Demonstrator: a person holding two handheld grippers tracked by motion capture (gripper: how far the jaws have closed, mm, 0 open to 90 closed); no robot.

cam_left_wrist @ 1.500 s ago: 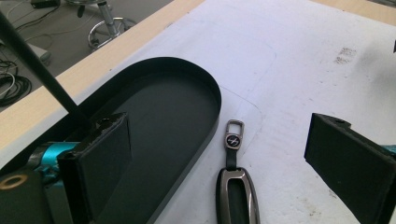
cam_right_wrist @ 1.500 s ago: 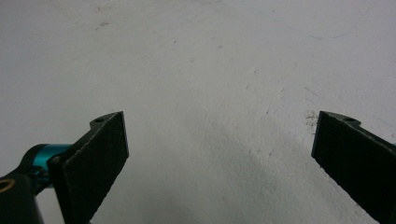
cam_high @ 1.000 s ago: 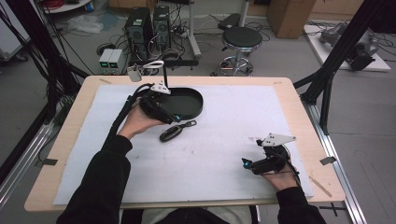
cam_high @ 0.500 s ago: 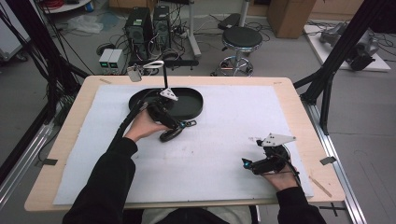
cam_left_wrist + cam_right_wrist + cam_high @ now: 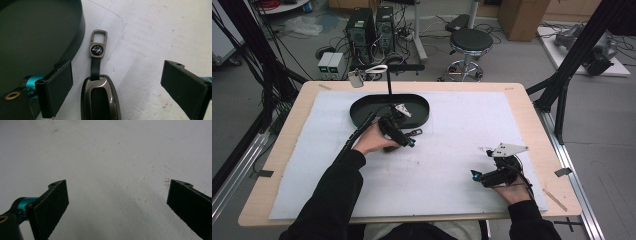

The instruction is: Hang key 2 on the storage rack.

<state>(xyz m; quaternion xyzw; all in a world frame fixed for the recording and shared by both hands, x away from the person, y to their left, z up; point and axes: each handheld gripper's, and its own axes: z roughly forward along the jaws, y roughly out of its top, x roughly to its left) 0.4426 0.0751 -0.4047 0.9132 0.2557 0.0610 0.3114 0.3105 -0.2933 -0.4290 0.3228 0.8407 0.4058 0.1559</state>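
1. Worktop point(image 5: 532, 100) of pale wood carries a white foam mat point(image 5: 462, 130) over most of its surface; computer towers, a stool and cables stand on the floor beyond the far edge.
2. Black oval tray point(image 5: 362, 107) sits on the mat near the far edge, left of centre, and looks empty where its floor shows.
3. Left gripper point(image 5: 404, 141) hovers just in front of the tray's near wall, jaws spread wide and holding nothing.
4. Right gripper point(image 5: 474, 174) rests near the near right corner, jaws likewise spread, with bare mat between them.
5. Key fob point(image 5: 100, 98), dark and glossy, lies on the mat between the left jaws, beside the tray wall but outside it; its strap leads to a metal clip point(image 5: 98, 41) pointing away.
6. Risk, as I judge it: the fob sits closer to one jaw, so closing could push it sideways or squeeze it out, its shell looking slick. The tray wall crowds that same jaw, which could catch on it.
7. Round emblem point(image 5: 97, 50) on the clip bears a pale mark, too small to read; no other writing is legible.
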